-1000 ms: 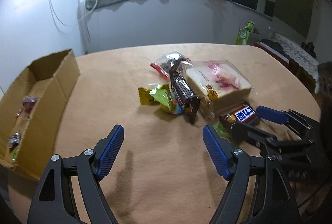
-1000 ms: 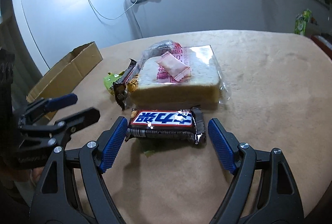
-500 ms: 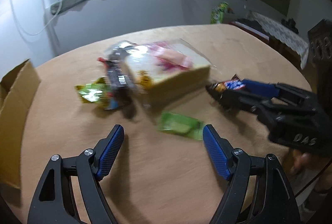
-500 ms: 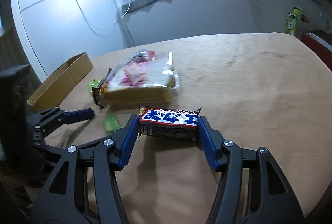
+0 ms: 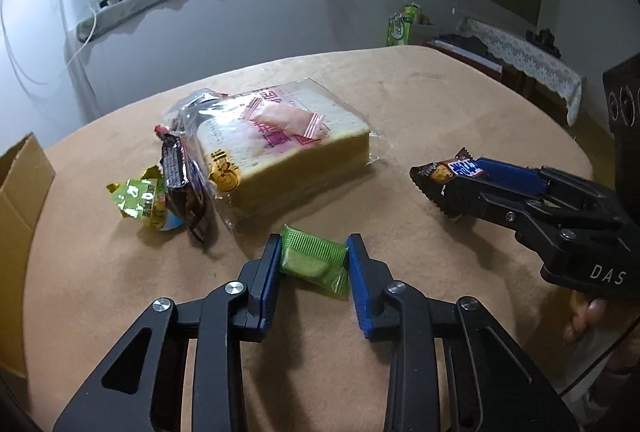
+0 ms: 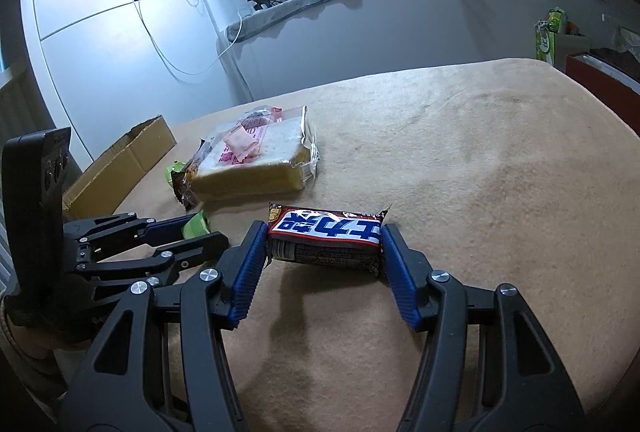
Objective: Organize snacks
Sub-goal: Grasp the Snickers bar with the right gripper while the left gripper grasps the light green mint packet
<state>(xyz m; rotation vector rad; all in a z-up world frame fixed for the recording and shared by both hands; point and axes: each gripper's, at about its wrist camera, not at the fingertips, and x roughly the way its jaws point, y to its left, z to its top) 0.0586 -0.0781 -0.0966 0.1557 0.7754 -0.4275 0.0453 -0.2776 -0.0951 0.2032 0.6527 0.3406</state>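
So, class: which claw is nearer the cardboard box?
Left. The left claw, clamped on the green packet, sits closer to the cardboard box; the right claw, gripping the chocolate bar, is farther away.

Between the pads of the left hand-held gripper [image 5: 313,264] lies a small sachet [image 5: 314,260] on the desk [image 5: 420,104]. Just beyond it sits the bread pack [image 5: 280,148], a flat sachet [image 5: 286,120] on top, with a cluster of wrappers [image 5: 168,188] to its left. Far left stands a cardboard box [image 5: 20,192]. To the right, the right hand-held gripper [image 6: 324,244] has a chocolate bar [image 6: 324,232] between its pads.
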